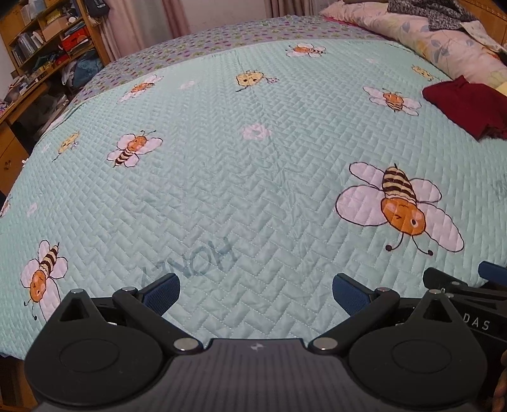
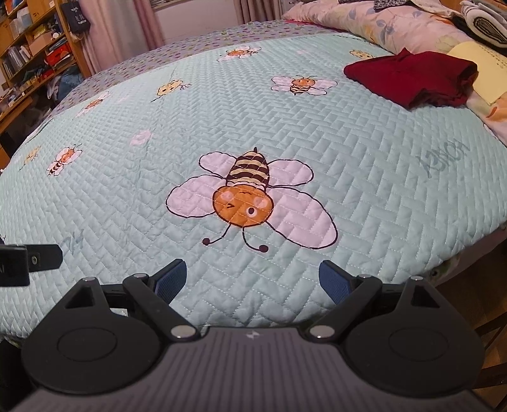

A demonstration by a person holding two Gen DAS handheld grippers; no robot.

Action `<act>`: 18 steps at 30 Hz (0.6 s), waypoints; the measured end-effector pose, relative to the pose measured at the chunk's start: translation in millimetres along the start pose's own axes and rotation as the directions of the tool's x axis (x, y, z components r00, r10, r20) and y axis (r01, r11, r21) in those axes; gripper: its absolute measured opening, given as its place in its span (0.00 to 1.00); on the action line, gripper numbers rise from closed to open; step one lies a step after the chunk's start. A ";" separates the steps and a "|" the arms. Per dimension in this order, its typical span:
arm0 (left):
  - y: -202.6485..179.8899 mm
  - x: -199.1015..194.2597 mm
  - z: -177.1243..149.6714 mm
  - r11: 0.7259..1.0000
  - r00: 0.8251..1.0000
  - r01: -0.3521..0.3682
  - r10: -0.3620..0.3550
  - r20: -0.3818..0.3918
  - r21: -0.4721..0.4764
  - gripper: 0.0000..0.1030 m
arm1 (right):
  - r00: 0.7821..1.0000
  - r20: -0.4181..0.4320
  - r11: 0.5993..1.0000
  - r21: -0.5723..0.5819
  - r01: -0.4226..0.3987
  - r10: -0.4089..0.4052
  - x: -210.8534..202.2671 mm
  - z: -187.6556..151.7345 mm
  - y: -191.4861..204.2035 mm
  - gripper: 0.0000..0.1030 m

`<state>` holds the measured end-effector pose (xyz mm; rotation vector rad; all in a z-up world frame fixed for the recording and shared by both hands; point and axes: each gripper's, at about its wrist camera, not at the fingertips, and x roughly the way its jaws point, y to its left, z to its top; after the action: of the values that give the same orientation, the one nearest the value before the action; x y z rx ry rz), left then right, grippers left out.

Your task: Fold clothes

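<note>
Both tongs hang spread wide with nothing between their blue pads — the left tongs [image 1: 256, 293] and the right tongs [image 2: 252, 280] hover side by side over the near edge of the bed [image 2: 396, 196], angled down at the quilt.

The only garment within reach is a dark red one [image 2: 408, 80], lying toward the far right corner of the bed, just beside the pillows [image 2: 380, 25]. It is well apart from both tongs. It looks partly bundled, with a rolled edge on its right side and a flatter flap spreading toward the middle of the bed.

By its look it is a soft, light knit or jersey — limp, likely to sag and drag rather than hold a shape, and not fragile. The quilted cover is smooth, so the cloth should slide freely when pulled. A sound grip would probably be at two corners of the flat near hem, one per tong, pinching a single layer so it can be drawn out and spread.

Pale lettering printed upside down on the quilt reads like "HONEY", though its last letter is unclear. "DAS" shows on the right tongs' body in the left view.
</note>
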<state>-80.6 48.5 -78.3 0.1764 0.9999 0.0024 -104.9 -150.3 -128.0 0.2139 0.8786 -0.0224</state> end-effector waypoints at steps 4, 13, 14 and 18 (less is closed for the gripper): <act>-2.8 1.4 -0.9 1.000 1.000 0.006 -0.006 -0.007 0.008 0.99 | 1.000 -0.006 1.000 0.007 -0.004 0.004 0.9 0.0 -1.9 0.88; -4.6 2.7 -0.4 1.000 1.000 0.006 -0.006 -0.015 0.011 0.99 | 1.000 -0.008 1.000 0.015 -0.008 0.008 1.7 1.2 -4.2 0.88; -4.9 2.7 -0.3 1.000 1.000 0.006 -0.006 -0.015 0.012 0.99 | 1.000 -0.009 1.000 0.017 -0.009 0.009 1.8 1.3 -4.6 0.88; -6.7 3.5 -0.5 1.000 1.000 0.006 -0.006 -0.020 0.017 0.99 | 1.000 -0.021 1.000 0.025 -0.013 0.013 3.4 1.4 -6.2 0.88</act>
<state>-79.6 42.3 -82.5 0.1893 1.0210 -0.0097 -102.3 -156.5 -130.9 0.2429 0.8981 -0.0189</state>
